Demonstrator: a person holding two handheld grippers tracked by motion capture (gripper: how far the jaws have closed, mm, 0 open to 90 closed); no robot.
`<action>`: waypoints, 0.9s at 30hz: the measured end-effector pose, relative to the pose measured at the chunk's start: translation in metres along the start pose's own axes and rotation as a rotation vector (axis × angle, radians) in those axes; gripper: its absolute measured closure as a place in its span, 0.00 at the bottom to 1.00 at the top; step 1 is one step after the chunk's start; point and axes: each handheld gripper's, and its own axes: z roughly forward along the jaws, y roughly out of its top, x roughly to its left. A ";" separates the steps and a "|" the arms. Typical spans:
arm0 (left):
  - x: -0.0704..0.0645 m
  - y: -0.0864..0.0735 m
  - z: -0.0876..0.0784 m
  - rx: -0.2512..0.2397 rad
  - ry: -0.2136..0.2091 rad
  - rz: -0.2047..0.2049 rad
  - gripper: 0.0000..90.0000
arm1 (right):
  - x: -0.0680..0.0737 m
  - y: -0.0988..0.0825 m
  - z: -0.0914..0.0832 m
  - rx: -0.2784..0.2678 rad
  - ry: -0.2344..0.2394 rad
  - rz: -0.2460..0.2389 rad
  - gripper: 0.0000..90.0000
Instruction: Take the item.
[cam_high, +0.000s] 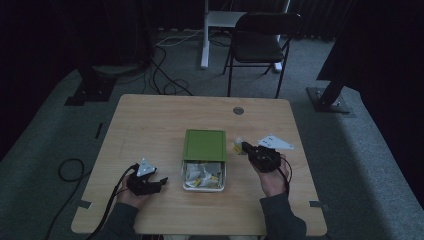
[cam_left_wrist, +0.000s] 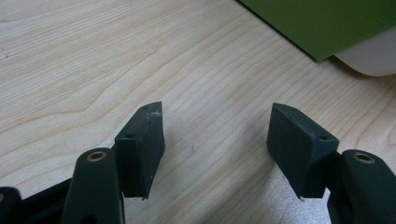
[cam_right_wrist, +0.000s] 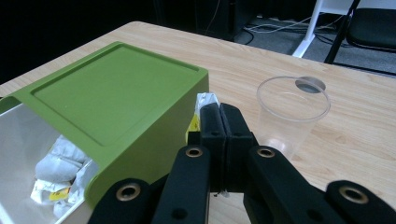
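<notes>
A box with a green lid (cam_high: 204, 144) stands mid-table, its white tray (cam_high: 186, 186) pulled out toward me and holding several tea bags (cam_high: 202, 175). My right gripper (cam_high: 245, 147) sits just right of the box, jaws pressed together on a white and yellow tea bag packet (cam_high: 236, 146). In the right gripper view the packet (cam_right_wrist: 205, 100) peeks out beside the shut tips (cam_right_wrist: 220, 109), next to the green lid (cam_right_wrist: 116, 88) and short of a clear plastic cup (cam_right_wrist: 292, 112). My left gripper (cam_high: 161, 181) rests left of the tray, open over bare wood (cam_left_wrist: 217, 126).
The box corner (cam_left_wrist: 373, 58) lies ahead and right of the left jaws. A round cable hole (cam_high: 238, 110) is near the table's far edge. Beyond the table are a black chair (cam_high: 260, 40), a white desk leg (cam_high: 205, 40) and floor cables (cam_high: 165, 80).
</notes>
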 end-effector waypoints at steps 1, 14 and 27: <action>0.000 0.000 0.000 0.000 0.000 0.000 0.42 | -0.001 0.001 0.001 0.001 -0.002 0.002 0.99; 0.000 0.000 0.000 0.000 -0.001 0.000 0.42 | -0.011 0.006 0.010 -0.005 -0.019 0.008 1.00; 0.000 0.000 0.000 0.001 -0.002 0.001 0.42 | -0.023 0.013 0.016 -0.017 -0.046 0.018 1.00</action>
